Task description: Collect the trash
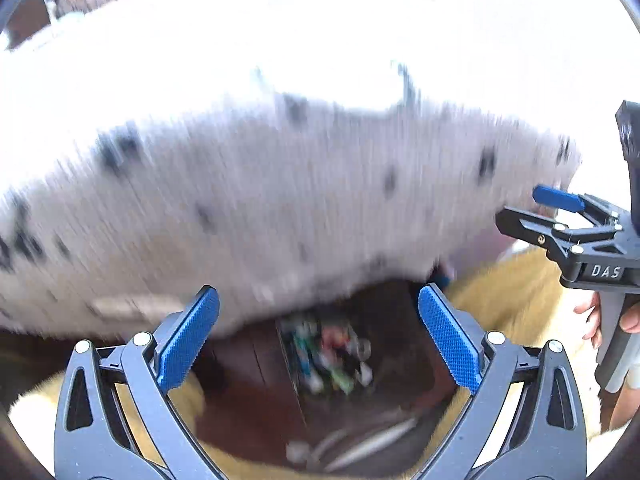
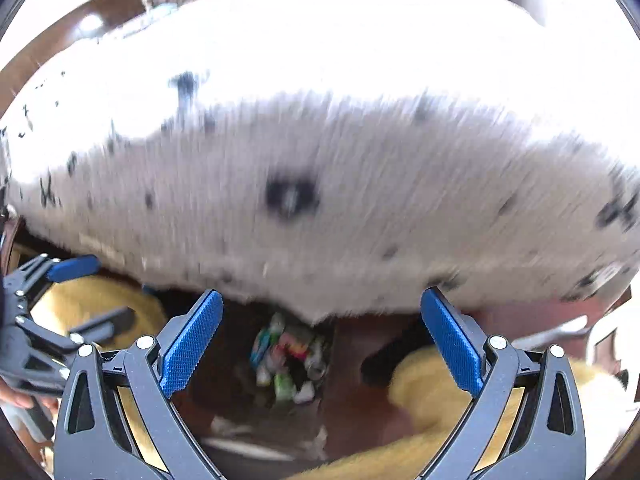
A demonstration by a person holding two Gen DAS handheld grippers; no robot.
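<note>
Both views are blurred by motion. A bin of mixed colourful trash (image 1: 332,352) sits low in the middle of the left wrist view, and it shows in the right wrist view too (image 2: 288,360). My left gripper (image 1: 320,344) is open and empty above it. My right gripper (image 2: 320,344) is open and empty too, also over the bin. The right gripper shows at the right edge of the left wrist view (image 1: 532,208). The left gripper shows at the left edge of the right wrist view (image 2: 86,292).
A white cloth with black specks (image 1: 260,184) covers a big surface across both views (image 2: 340,200). Yellow fluffy fabric (image 1: 508,300) lies on a dark brown floor around the bin, and also shows in the right wrist view (image 2: 424,384). Pale objects (image 1: 372,444) lie below the bin.
</note>
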